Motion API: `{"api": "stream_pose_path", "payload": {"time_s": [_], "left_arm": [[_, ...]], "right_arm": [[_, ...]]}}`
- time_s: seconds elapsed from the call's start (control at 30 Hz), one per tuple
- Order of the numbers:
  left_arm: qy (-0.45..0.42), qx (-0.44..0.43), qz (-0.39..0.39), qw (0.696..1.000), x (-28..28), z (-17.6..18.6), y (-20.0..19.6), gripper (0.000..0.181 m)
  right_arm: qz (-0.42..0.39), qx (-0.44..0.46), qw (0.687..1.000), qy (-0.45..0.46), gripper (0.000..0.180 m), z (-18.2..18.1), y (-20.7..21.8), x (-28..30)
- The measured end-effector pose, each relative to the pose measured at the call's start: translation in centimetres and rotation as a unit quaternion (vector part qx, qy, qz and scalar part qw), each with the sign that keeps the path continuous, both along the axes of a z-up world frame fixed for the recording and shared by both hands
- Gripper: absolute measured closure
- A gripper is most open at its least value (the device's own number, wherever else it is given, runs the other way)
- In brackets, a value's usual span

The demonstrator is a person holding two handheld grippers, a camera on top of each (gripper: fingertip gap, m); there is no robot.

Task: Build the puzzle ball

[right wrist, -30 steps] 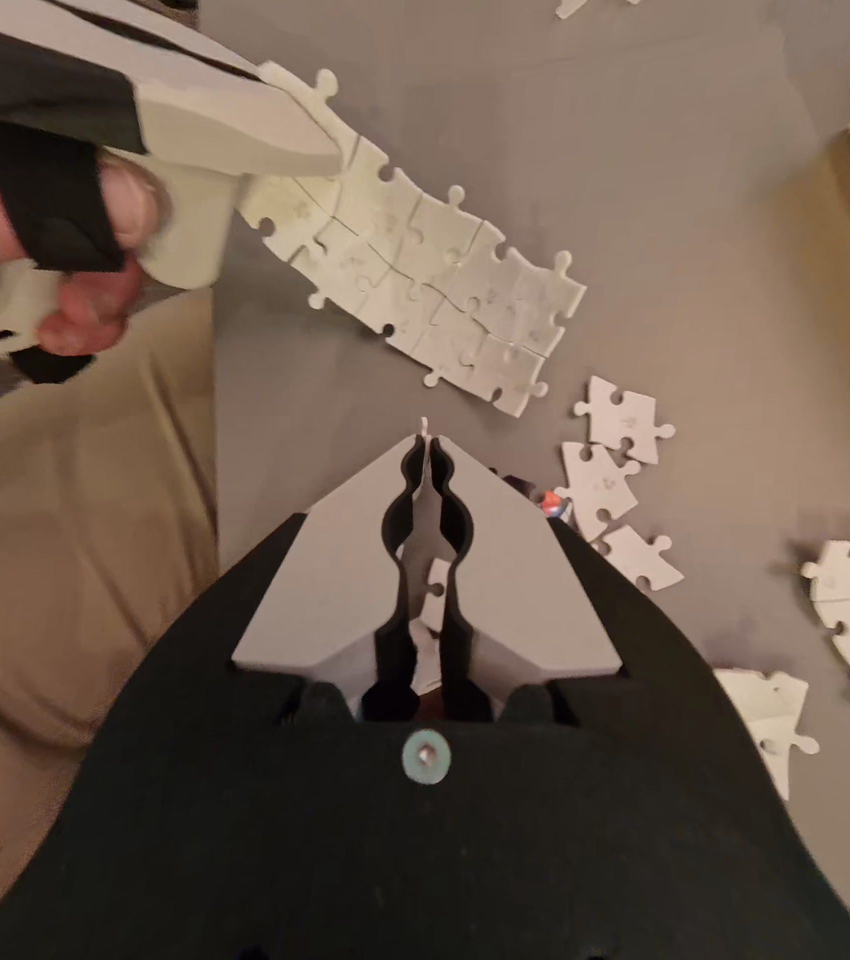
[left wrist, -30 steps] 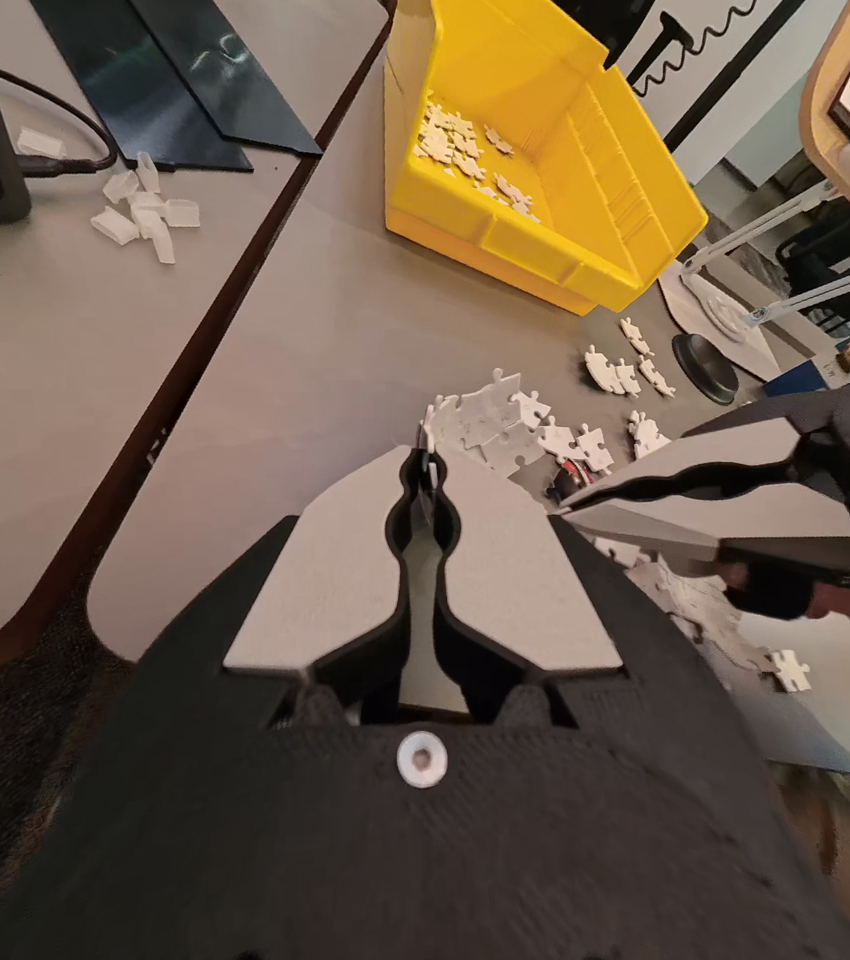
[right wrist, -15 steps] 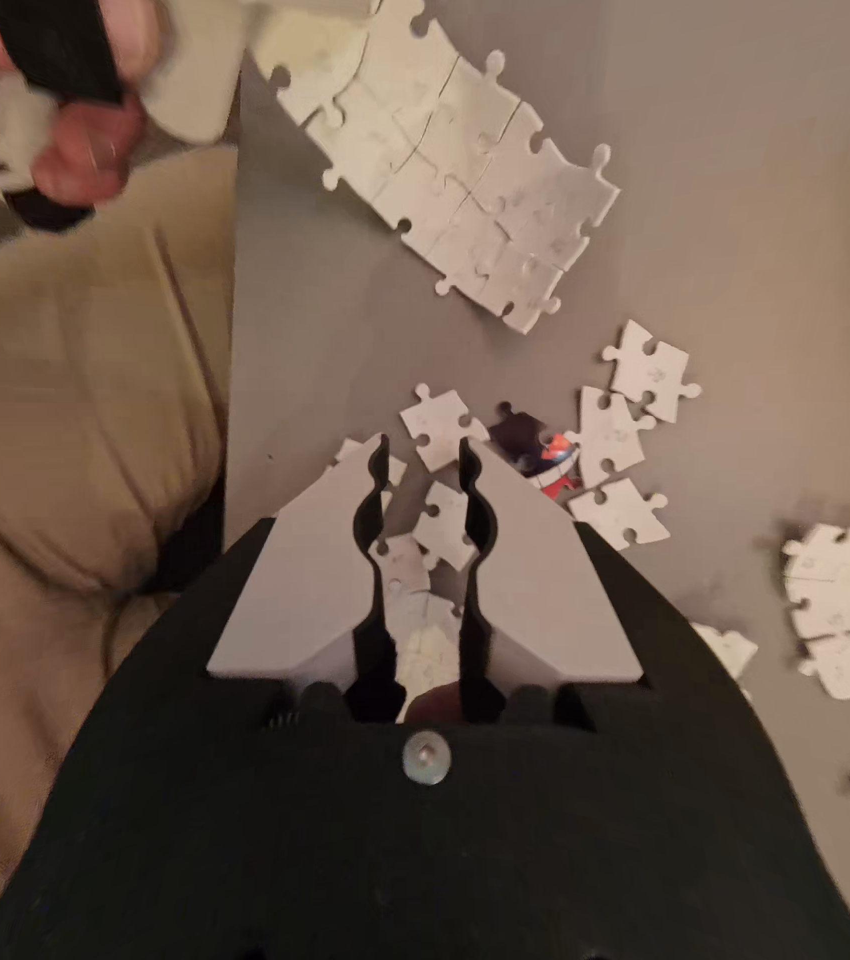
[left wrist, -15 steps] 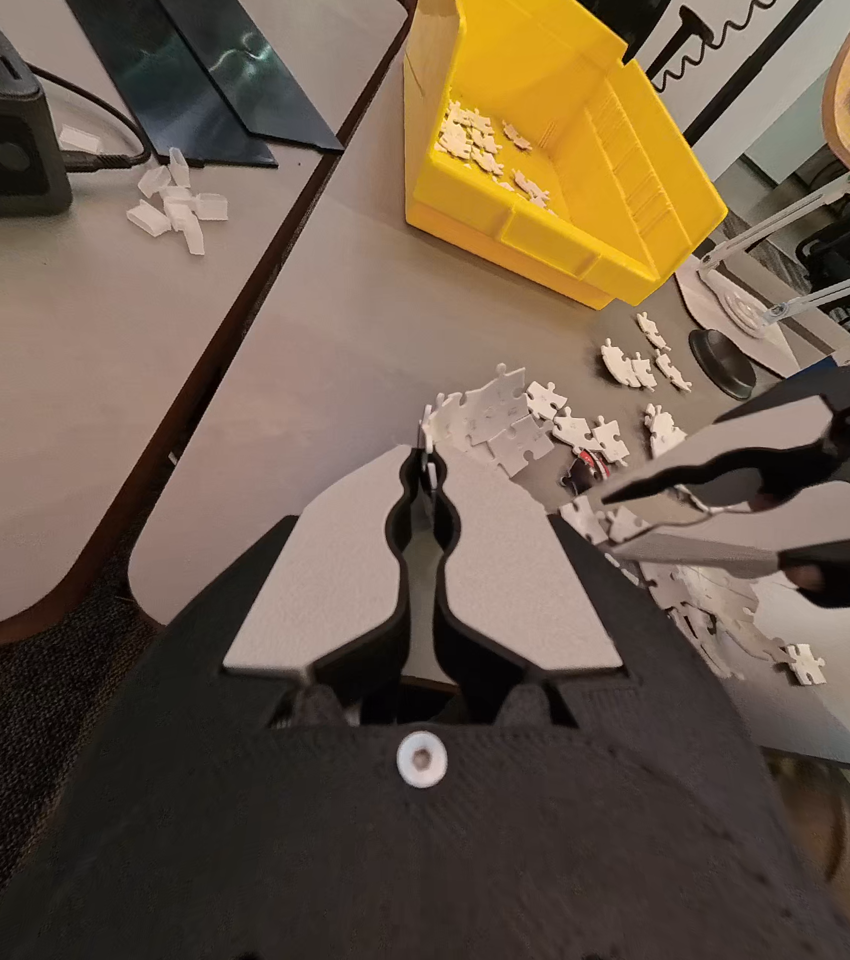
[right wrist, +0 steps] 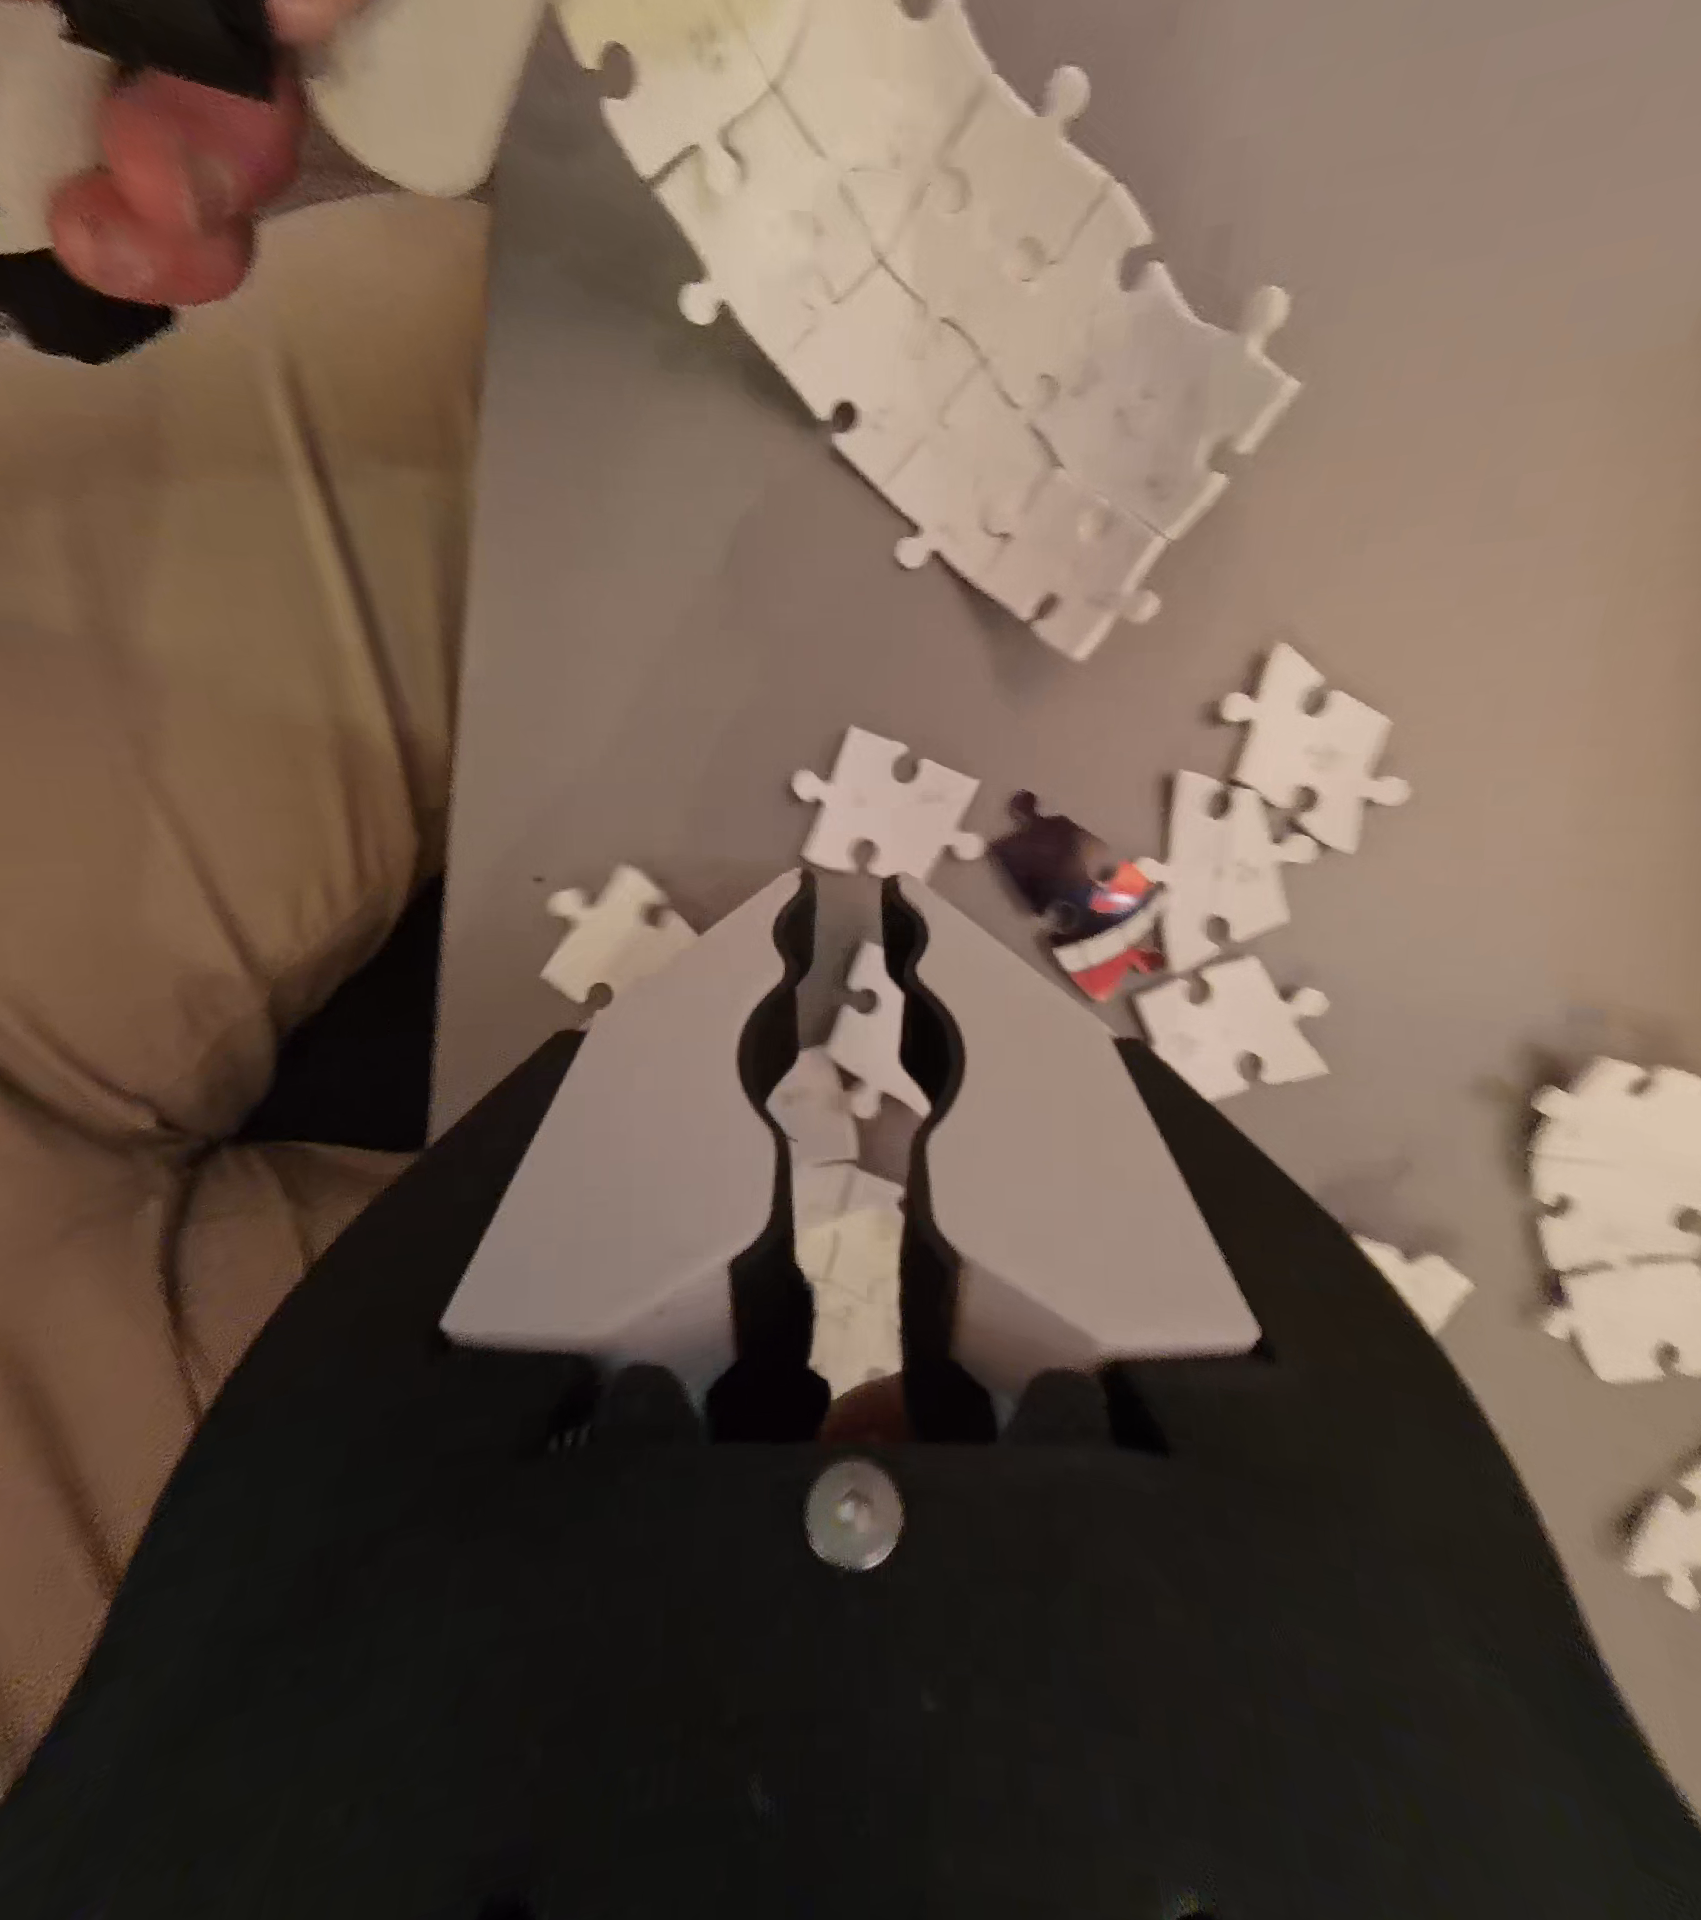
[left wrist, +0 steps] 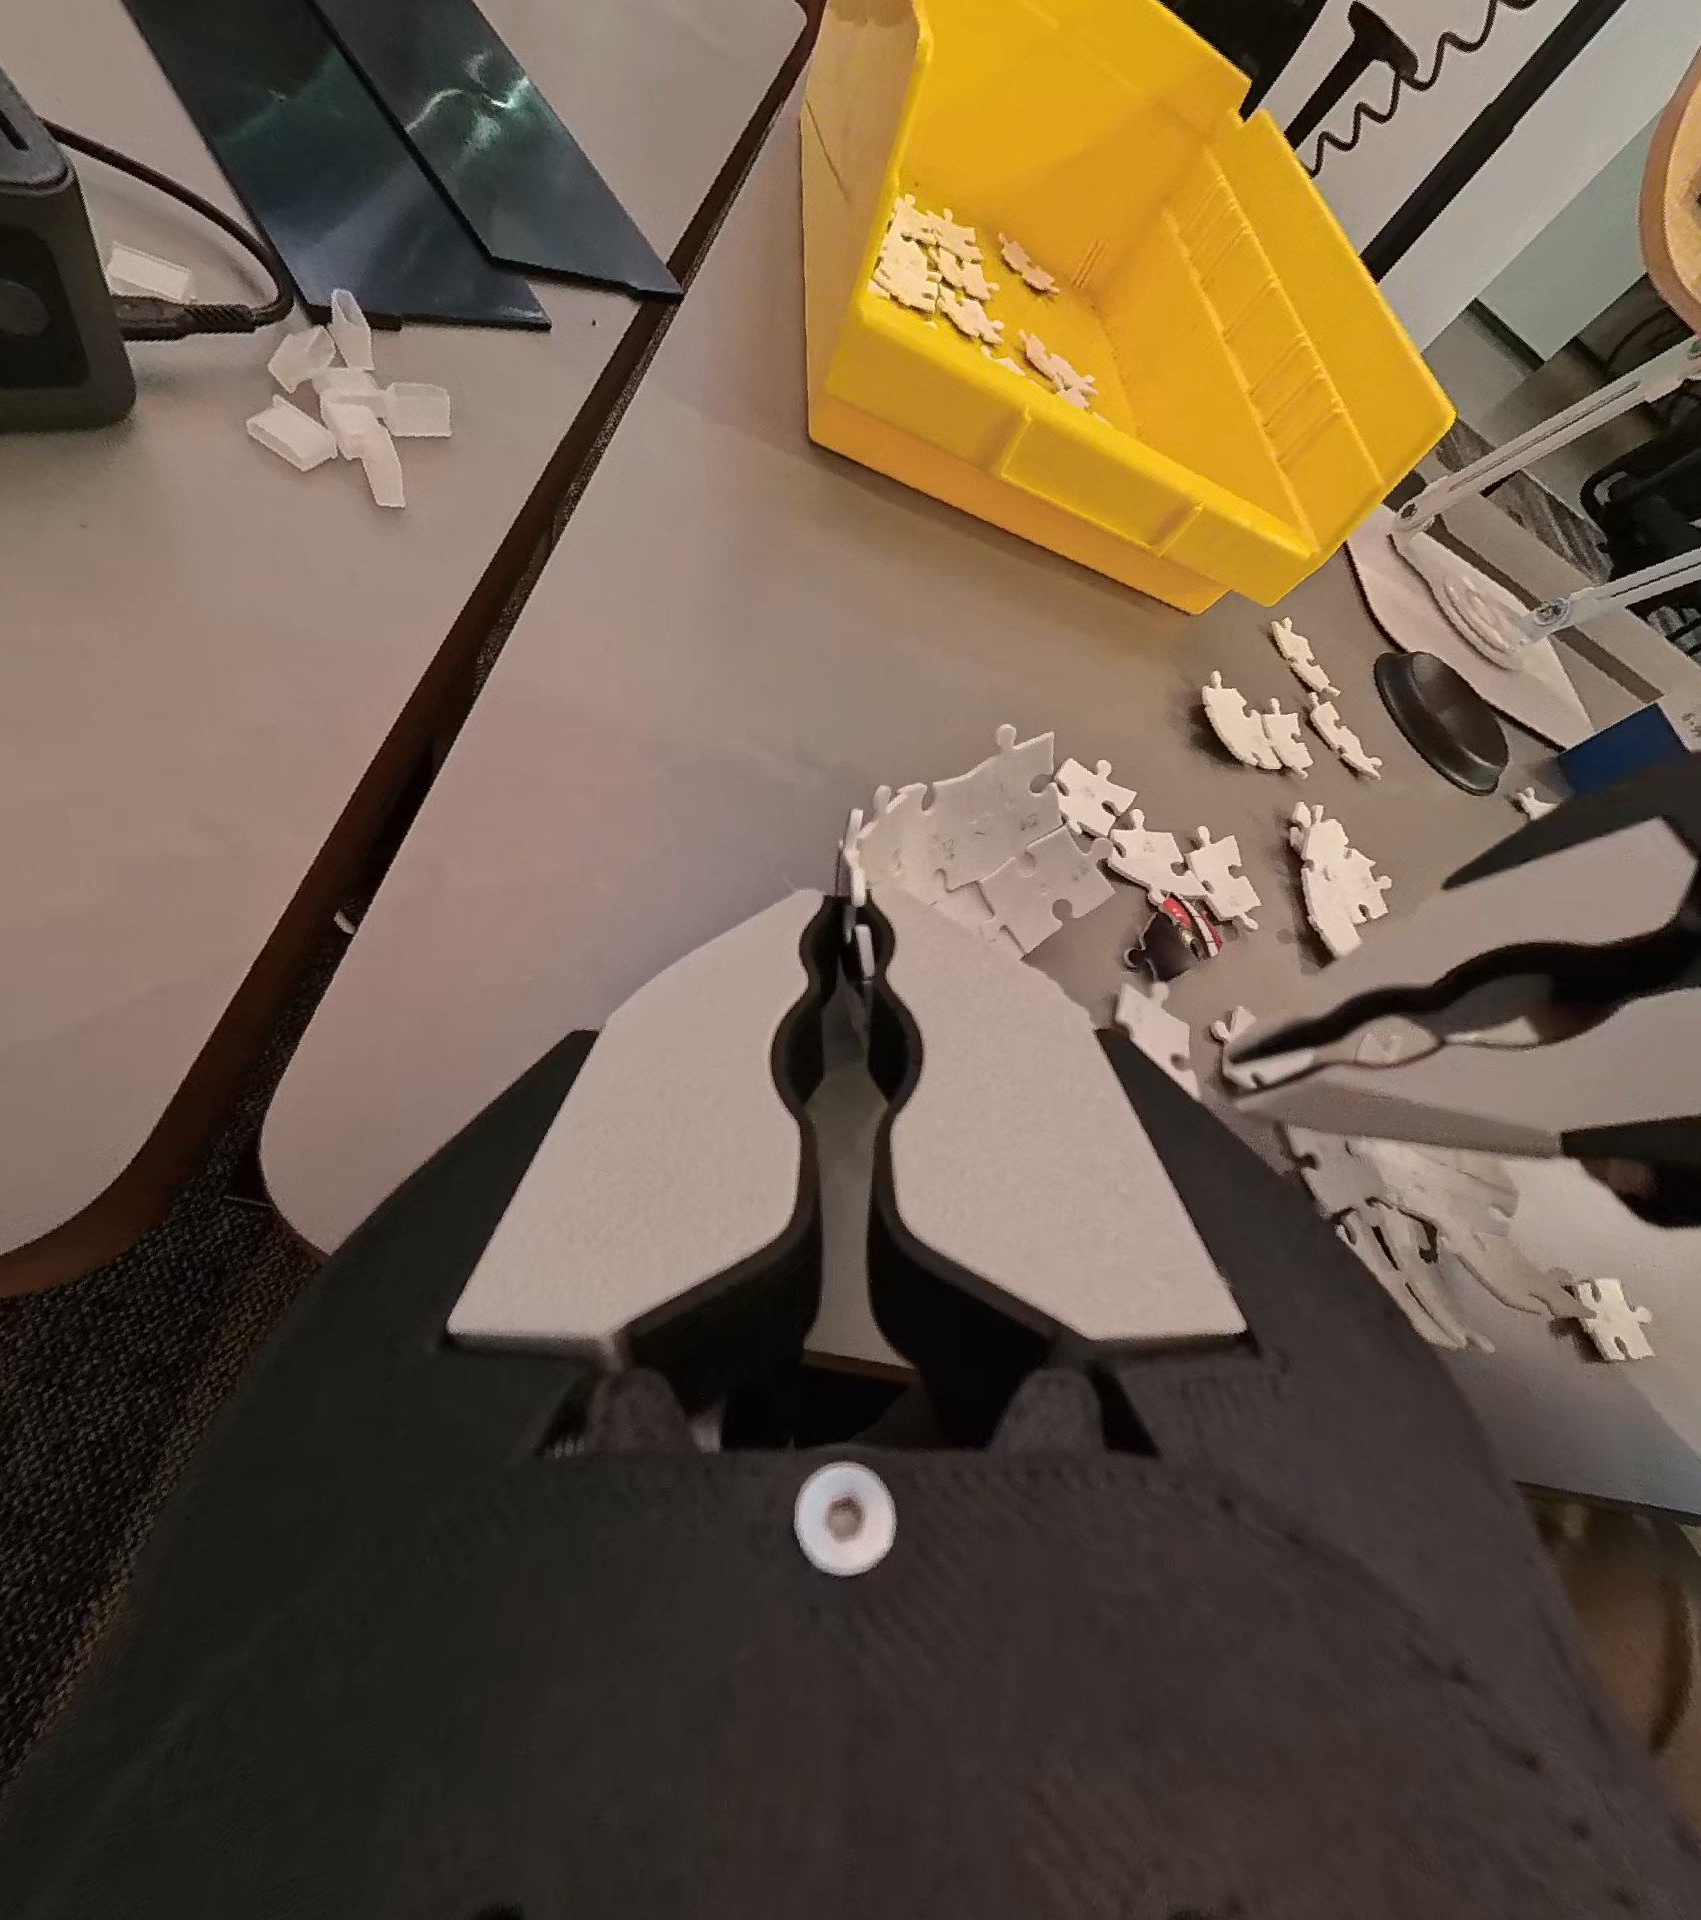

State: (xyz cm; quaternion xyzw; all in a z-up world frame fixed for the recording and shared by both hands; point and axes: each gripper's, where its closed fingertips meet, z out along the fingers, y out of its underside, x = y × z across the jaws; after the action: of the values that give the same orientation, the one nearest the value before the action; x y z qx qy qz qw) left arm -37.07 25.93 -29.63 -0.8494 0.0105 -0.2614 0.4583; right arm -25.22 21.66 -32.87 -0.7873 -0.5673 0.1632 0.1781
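The left gripper (left wrist: 851, 920) had its jaws clamped on one end of the joined puzzle strip (right wrist: 981, 312), held off the bench (left wrist: 721, 644). The right gripper (right wrist: 848, 883), jaws narrowly parted and empty, hovered over loose pieces (right wrist: 887, 800) below the strip.
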Motion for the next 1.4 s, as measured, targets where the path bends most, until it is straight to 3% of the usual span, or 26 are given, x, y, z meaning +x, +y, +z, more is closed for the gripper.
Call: {"api": "stream_pose_path", "payload": {"time_s": [0.17,0.43,1.03,1.4], "left_arm": [[-0.001,0.001,0.001,1.000,0.1,-0.1,0.0,0.178],[0.001,0.004,-0.001,1.000,0.3,0.1,-0.1,0.178],[0.019,0.002,-0.025,0.999,1.2,-0.4,0.0,0.178],[0.031,0.010,-0.033,0.999,1.3,-0.1,0.2,0.178]], "right_arm": [[0.013,0.031,0.999,-0.012,0.153,-1.0,0.9,0.4],[0.012,0.036,0.999,0.004,0.176,-1.4,0.9,-0.8],[0.103,0.164,0.980,-0.033,0.176,-1.3,1.8,-2.9],[0.145,0.186,0.970,-0.061,0.175,-1.1,2.6,-2.5]]}}
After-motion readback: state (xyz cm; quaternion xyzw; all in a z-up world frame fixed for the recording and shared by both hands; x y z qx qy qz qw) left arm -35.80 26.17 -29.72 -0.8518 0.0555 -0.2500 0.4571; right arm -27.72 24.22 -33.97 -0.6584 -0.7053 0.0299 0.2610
